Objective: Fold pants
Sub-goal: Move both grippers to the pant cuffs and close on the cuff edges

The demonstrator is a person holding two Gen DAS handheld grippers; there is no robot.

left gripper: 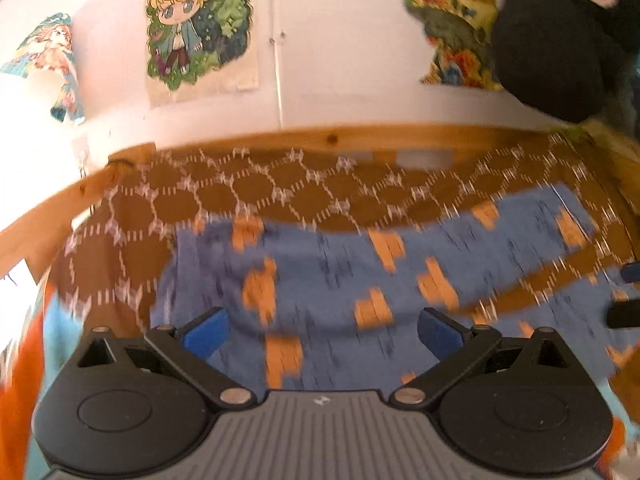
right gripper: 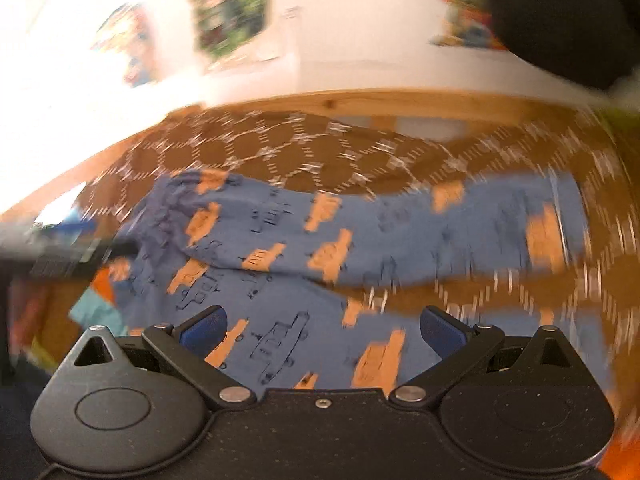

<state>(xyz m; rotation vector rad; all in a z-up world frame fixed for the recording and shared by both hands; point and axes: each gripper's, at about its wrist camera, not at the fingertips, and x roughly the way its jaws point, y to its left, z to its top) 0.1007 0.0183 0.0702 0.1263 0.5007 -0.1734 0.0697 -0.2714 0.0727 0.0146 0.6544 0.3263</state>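
Note:
Blue pants [left gripper: 328, 276] with orange and outlined vehicle prints lie spread on a brown patterned bedspread [left gripper: 248, 188]. They also show in the right wrist view [right gripper: 360, 236], with both legs running to the right and a strip of bedspread between them. My left gripper [left gripper: 322, 334] is open and empty, just above the pants near their left part. My right gripper [right gripper: 323, 330] is open and empty, above the nearer leg. Both views are motion-blurred.
A wooden bed frame [left gripper: 360, 136] runs along the far edge against a white wall with cartoon posters [left gripper: 196, 28]. A dark garment [left gripper: 560, 48] hangs at the upper right. The other gripper's dark body [right gripper: 68, 256] shows at the left of the right wrist view.

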